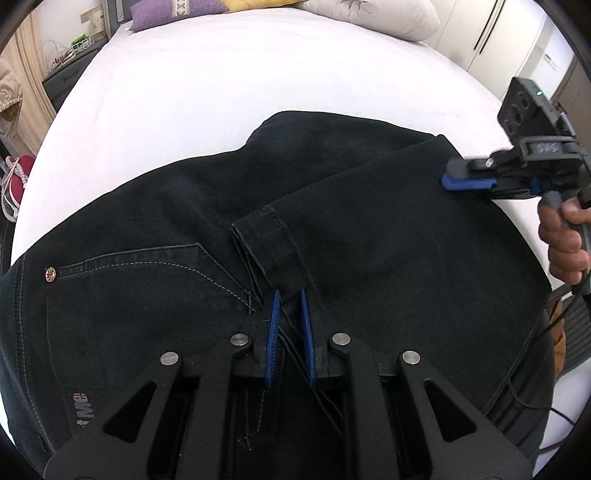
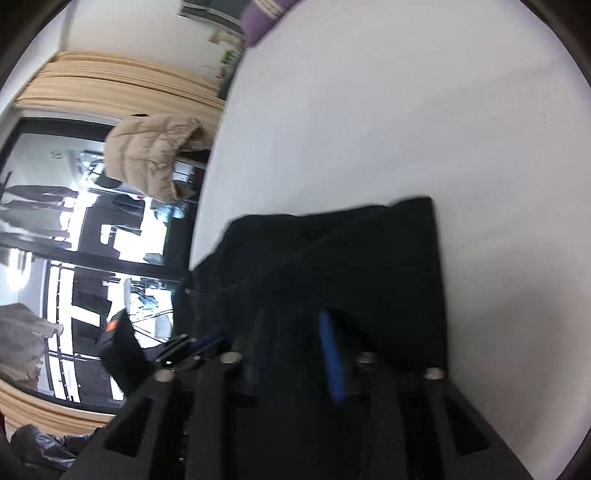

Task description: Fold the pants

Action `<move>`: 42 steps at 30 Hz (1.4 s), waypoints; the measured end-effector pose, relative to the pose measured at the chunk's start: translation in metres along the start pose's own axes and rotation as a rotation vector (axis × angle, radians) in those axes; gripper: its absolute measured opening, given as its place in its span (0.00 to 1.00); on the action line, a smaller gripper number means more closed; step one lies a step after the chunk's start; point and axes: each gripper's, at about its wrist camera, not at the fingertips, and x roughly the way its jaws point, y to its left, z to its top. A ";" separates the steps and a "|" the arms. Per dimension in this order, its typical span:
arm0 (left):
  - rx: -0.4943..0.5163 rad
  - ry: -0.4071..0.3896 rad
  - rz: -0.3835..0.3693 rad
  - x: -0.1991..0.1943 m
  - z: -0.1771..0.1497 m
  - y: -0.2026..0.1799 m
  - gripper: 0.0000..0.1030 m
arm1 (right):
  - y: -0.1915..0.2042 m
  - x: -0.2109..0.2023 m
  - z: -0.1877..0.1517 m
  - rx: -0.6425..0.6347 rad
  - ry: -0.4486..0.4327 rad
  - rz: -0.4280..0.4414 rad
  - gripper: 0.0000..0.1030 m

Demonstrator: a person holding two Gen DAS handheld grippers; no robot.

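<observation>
Black jeans (image 1: 369, 236) lie folded on a white bed (image 1: 258, 74), pocket and rivet at the left, the leg hems (image 1: 269, 240) folded back across the middle. My left gripper (image 1: 289, 295) is shut on the hem layers, blue pads pinching the cloth. My right gripper (image 1: 448, 181) is at the jeans' right fold edge, turned sideways; its jaws look closed at the fold. In the blurred right wrist view the jeans (image 2: 369, 258) fill the space between the fingers (image 2: 332, 354), which stand apart with dark cloth between them; my right gripper (image 2: 295, 354) grip is unclear.
Purple, yellow and white pillows (image 1: 369, 14) lie at the bed's far end. A dark nightstand (image 1: 66, 77) stands left of the bed. A window with beige curtains and a tan jacket (image 2: 155, 155) is beyond the bed's edge. A cable (image 1: 528, 369) trails over the jeans' right side.
</observation>
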 end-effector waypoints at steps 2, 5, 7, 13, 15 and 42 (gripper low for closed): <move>0.002 -0.004 0.001 0.000 -0.003 0.005 0.11 | 0.000 -0.001 -0.005 0.004 -0.001 0.018 0.24; 0.004 -0.011 0.003 -0.001 -0.007 0.012 0.11 | 0.000 -0.003 -0.023 -0.009 0.028 0.032 0.24; 0.001 -0.015 0.001 -0.002 -0.008 0.013 0.11 | 0.002 -0.001 -0.040 -0.020 0.055 0.036 0.24; -0.012 -0.032 -0.013 -0.004 -0.016 0.019 0.11 | 0.010 -0.013 -0.101 -0.025 0.055 0.076 0.25; -0.016 -0.036 -0.016 -0.006 -0.018 0.022 0.11 | 0.011 -0.017 -0.114 -0.014 0.047 0.075 0.25; -0.716 -0.394 -0.208 -0.182 -0.178 0.189 1.00 | 0.022 -0.022 -0.140 -0.009 -0.223 0.000 0.53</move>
